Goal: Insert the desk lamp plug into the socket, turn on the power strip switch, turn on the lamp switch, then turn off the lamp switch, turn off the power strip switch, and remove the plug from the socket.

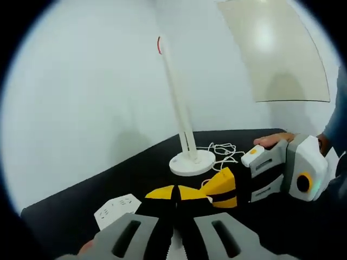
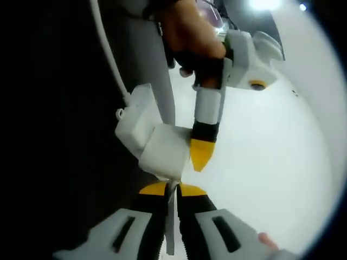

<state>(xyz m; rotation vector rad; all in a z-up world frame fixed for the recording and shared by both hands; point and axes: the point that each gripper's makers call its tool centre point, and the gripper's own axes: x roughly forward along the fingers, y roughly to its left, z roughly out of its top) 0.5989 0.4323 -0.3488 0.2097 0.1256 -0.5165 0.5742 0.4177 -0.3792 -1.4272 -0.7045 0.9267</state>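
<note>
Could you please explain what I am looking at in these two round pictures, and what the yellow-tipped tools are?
No robot is at work here: a person holds a two-jaw gripper in each hand, and a fisheye camera rides on each, looking forward along its jaws.

The left gripper view looks across a black table. On it stand a white desk lamp with its coiled cord and a white power strip. The left gripper rises from the bottom edge, yellow tips together; the right gripper comes in from the right.

The right gripper view is rolled and very close. The right gripper's tips look closed under a white block, probably the lamp's plug; whether they grip it is unclear. The left gripper touches it from above.
</note>
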